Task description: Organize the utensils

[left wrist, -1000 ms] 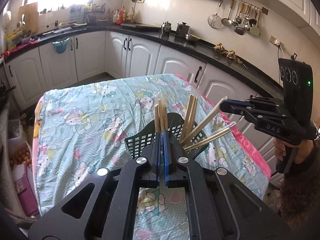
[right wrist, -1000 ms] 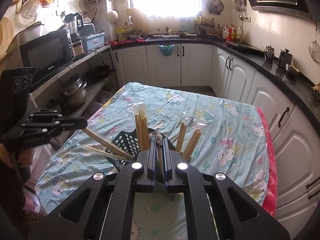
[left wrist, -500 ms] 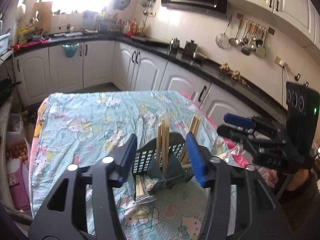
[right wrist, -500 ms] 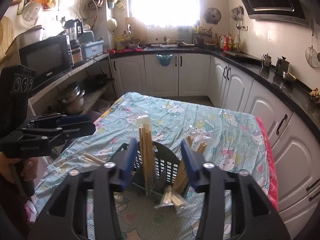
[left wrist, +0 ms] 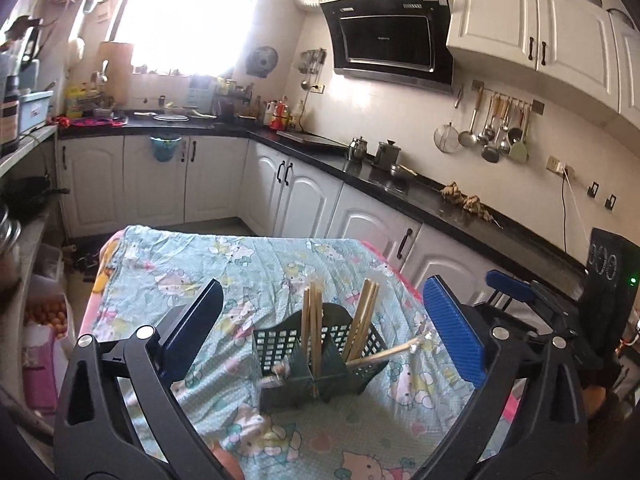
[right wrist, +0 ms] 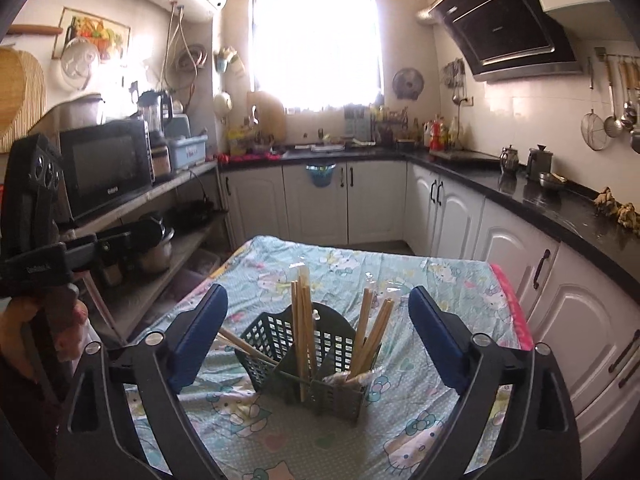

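Your left gripper [left wrist: 320, 320] and right gripper [right wrist: 318, 330] both hang over the tabletop [right wrist: 440, 420] with jaws opening wide and nothing between the blue pads; neither holds a thing. Just ahead of and below each gripper, framed between its spread fingers, stands the dark green utensil basket [right wrist: 312, 356] on the cartoon-print cloth [left wrist: 200, 264]. It is a slotted holder split into compartments. Seen from the right gripper, one bundle of wooden chopsticks [right wrist: 301, 320] stands upright in the compartment nearest the middle, a second bundle [right wrist: 374, 332] leans in the compartment toward the right finger, and a loose pair [right wrist: 244, 346] slants out over the rim toward the left finger. A crumpled clear wrapper [right wrist: 348, 378] sits at the foot of the right-hand bundle. From the left gripper, one further piece [left wrist: 384, 354] lies slanted across the basket's far side toward the right finger; whether it is a chopstick or a metal utensil cannot be told. By the look of it, the drop-off step has just finished and both grippers are free. The next move likely calls for straightening the slanted pieces upright in a compartment, or for fetching further utensils, though none shows on the cloth in either view.
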Demonstrator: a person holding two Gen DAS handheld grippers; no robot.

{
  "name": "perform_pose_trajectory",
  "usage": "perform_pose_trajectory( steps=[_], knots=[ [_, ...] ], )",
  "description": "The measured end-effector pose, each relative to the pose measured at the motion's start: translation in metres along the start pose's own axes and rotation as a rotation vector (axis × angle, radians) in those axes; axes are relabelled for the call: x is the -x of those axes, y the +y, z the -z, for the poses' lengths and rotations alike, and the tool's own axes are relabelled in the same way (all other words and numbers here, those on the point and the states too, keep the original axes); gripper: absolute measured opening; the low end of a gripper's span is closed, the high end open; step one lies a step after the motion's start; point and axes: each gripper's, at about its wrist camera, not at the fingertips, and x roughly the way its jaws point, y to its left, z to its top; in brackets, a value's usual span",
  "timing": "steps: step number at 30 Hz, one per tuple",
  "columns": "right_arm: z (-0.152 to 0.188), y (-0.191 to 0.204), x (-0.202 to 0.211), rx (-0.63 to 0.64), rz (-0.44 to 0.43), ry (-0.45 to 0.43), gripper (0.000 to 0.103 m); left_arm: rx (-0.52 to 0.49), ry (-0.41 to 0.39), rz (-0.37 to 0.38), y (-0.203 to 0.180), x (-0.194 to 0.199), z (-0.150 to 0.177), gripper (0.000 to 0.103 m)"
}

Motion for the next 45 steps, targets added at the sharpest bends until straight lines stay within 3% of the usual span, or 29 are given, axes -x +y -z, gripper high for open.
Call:
perform_pose_trajectory(
  steps=[9,16,22,30,37,45],
  knots=[
    [0.039,0.015,0.035,0.025,0.07,-0.043,0.097,-0.014,0.037,-0.086,-0.014,0.013,0.051,0.092],
    [0.091,0.026,0.049,0.01,0.107,-0.025,0.097,-0.043,0.053,-0.179,-0.015,0.019,0.095,0.092],
    [0.132,0.049,0.059,0.085,0.174,-0.075,0.097,-0.05,0.036,-0.234,-0.016,0.023,0.131,0.092],
    [0.173,0.045,0.072,0.004,0.203,-0.148,0.097,-0.061,0.0,-0.243,-0.019,0.028,0.165,0.092],
    [0.185,0.041,0.084,0.003,0.241,-0.238,0.097,-0.058,-0.049,-0.206,-0.022,0.039,0.182,0.092],
    [0.189,0.04,0.081,-0.003,0.244,-0.233,0.097,-0.054,-0.07,-0.192,-0.025,0.041,0.187,0.092]
  ],
)
